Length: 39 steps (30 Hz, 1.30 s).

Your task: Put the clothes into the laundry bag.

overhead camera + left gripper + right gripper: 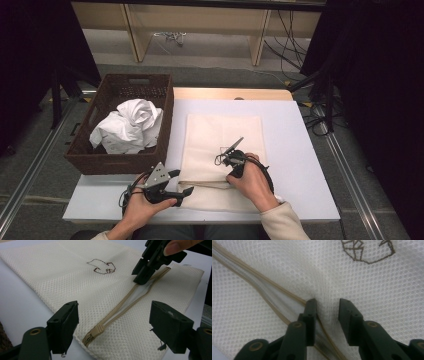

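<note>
My right gripper [232, 159] stands tip-down on the cream mesh bag [222, 132], which lies flat on the white table [300, 165] in front of me, just right of the brown wicker basket [100, 107]. In the right gripper view my two fingers [311, 312] are partly drawn together with a ridge of mesh bunched up between them, right beside the upper edge of the open tan zipper [262, 290]; one finger sits against the zipper tape, the other on plain mesh. The fabric puckers between them, so they are pinching the bag's top layer at the zip opening.

My left gripper [186, 191] lies low at the near left corner of the bag. In the left gripper view its fingers [63, 326] are spread wide apart, released, with nothing pressed between them; the zipper pull [96, 330] lies on the mesh between and just beyond them, untouched. From there the zipper gapes open towards my right gripper [146, 272], showing a pale lining.

A small brown embroidered outline [102, 267] marks the bag farther along. A crumpled white cloth [130, 125] fills the basket.
</note>
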Motion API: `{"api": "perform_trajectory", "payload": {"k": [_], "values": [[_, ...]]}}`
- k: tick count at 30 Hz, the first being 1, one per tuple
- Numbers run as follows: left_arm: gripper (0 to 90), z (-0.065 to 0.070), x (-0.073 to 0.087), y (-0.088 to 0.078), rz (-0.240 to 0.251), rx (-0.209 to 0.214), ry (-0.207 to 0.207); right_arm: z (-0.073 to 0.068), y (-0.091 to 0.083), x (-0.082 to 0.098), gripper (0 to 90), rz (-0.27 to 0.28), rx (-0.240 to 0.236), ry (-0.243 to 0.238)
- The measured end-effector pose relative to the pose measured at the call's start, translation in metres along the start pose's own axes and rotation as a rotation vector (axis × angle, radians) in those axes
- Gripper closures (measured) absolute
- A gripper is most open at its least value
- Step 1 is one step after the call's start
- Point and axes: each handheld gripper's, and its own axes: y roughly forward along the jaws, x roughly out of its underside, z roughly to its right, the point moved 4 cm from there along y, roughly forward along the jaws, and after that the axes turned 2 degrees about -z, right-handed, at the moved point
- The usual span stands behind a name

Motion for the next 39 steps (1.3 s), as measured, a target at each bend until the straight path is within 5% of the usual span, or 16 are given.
{"api": "perform_trajectory", "payload": {"k": [1,3,12,14,17,25,27,31,33,35,39], "values": [[23.3,0.001,0.000,0.000,0.000,-0.001,-0.020,0.000,-0.001,0.000,73.7,-0.008,-0.002,0.014],[23.3,-0.001,0.000,0.000,-0.007,-0.003,0.012,0.002,0.000,0.000,76.4,0.001,0.000,0.013],[23.7,-0.002,0.001,-0.001,-0.008,-0.005,0.013,0.005,0.000,-0.001,85.9,0.009,-0.010,0.042],[23.7,-0.002,0.001,-0.001,-0.010,-0.004,0.014,0.006,0.000,-0.002,86.6,0.027,-0.016,0.023],[23.7,-0.002,0.001,-0.001,-0.004,-0.004,0.015,0.007,0.001,-0.002,88.0,0.051,-0.017,0.054],[23.7,-0.002,0.000,-0.001,0.007,-0.002,0.015,0.008,-0.006,-0.001,88.2,0.027,-0.027,0.087],[23.7,-0.002,-0.001,-0.002,0.006,-0.008,0.017,0.009,-0.009,-0.003,88.3,0.092,-0.020,0.063],[23.9,-0.002,-0.001,-0.002,0.015,-0.009,0.014,0.008,-0.019,-0.004,88.3,0.131,-0.007,0.058],[24.0,-0.001,-0.001,-0.002,0.022,-0.016,-0.017,0.007,-0.023,-0.005,88.4,0.156,-0.009,0.059],[23.7,-0.003,-0.002,-0.004,0.018,-0.026,0.017,0.004,-0.027,-0.006,88.4,0.180,0.002,0.097],[22.8,-0.003,-0.004,-0.006,0.040,-0.039,-0.003,0.004,-0.037,-0.007,88.4,0.263,-0.001,0.087]]}}
